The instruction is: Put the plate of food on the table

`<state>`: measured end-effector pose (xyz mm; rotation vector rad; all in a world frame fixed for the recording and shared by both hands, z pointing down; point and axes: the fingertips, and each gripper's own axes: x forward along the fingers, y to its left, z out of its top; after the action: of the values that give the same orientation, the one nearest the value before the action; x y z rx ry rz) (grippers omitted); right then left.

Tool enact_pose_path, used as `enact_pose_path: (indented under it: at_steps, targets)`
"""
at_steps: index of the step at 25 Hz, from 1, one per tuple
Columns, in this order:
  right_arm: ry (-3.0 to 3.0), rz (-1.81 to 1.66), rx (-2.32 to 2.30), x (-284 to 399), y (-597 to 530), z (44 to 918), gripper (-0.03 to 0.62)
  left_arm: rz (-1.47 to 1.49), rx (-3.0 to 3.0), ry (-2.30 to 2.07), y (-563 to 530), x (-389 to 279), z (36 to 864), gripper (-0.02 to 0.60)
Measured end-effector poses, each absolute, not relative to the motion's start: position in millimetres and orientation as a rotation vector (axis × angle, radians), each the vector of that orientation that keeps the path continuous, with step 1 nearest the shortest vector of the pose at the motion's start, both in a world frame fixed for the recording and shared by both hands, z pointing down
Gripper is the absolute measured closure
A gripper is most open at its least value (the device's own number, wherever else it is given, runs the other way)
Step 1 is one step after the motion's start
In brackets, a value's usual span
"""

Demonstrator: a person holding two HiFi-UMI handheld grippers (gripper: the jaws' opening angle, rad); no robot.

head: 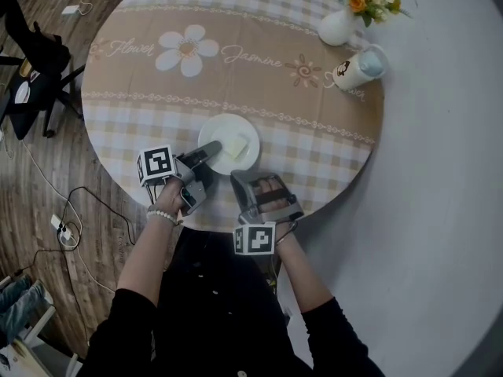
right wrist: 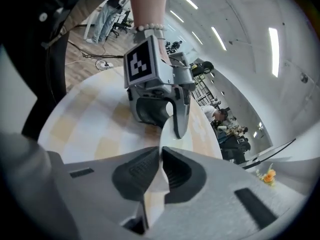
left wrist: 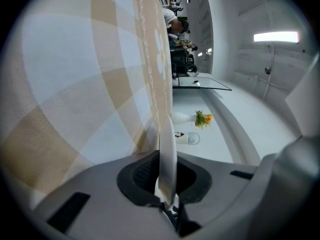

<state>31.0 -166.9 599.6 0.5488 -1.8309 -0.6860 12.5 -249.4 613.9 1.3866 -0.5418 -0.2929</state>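
A white plate (head: 228, 144) with a pale yellow piece of food (head: 238, 145) rests on the checked tablecloth of the round table (head: 141, 100), near its front edge. My left gripper (head: 206, 154) is shut on the plate's left rim; in the left gripper view the plate (left wrist: 167, 144) stands edge-on between the jaws of that gripper (left wrist: 167, 176). My right gripper (head: 245, 181) is at the plate's near rim. In the right gripper view the thin plate (right wrist: 173, 134) runs between the nearly meeting jaws of the right gripper (right wrist: 161, 171), with the left gripper (right wrist: 175, 126) on the far rim.
A white vase of orange and yellow flowers (head: 339, 23) and a white mug (head: 360, 67) stand at the table's far right. A dark chair (head: 31, 61) and cables with a power strip (head: 63, 228) are on the wooden floor to the left.
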Motion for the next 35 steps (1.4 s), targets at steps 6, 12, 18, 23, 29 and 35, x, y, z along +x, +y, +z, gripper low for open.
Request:
enact_pose_path:
  at_steps: [6, 12, 18, 23, 29, 35]
  targets:
    - [-1.758, -0.745, 0.591, 35.2, -172.7, 597.5, 0.583, -0.295, 1.340, -0.546, -250.5, 12.4, 611.4, 0.569]
    - [-1.727, -0.750, 0.600, 38.2, -176.0, 598.6, 0.585, -0.313, 1.364, -0.535, -249.8, 12.9, 602.2, 0.449]
    - [-1.712, -0.725, 0.599, 38.0, -178.0, 605.3, 0.585, -0.291, 1.377, -0.533, -237.0, 9.9, 600.8, 0.407]
    - [-1.703, -0.715, 0.587, 35.1, -183.3, 611.8, 0.583, -0.282, 1.391, -0.561, -222.9, -2.3, 601.2, 0.408]
    - [-1.705, -0.682, 0.562, 31.5, -183.8, 624.5, 0.583, -0.227, 1.456, -0.637, -209.9, -24.4, 607.4, 0.447]
    - [-1.719, -0.612, 0.552, 30.8, -182.5, 632.0, 0.583, -0.212, 1.493, -0.715, -205.9, -42.7, 605.0, 0.513]
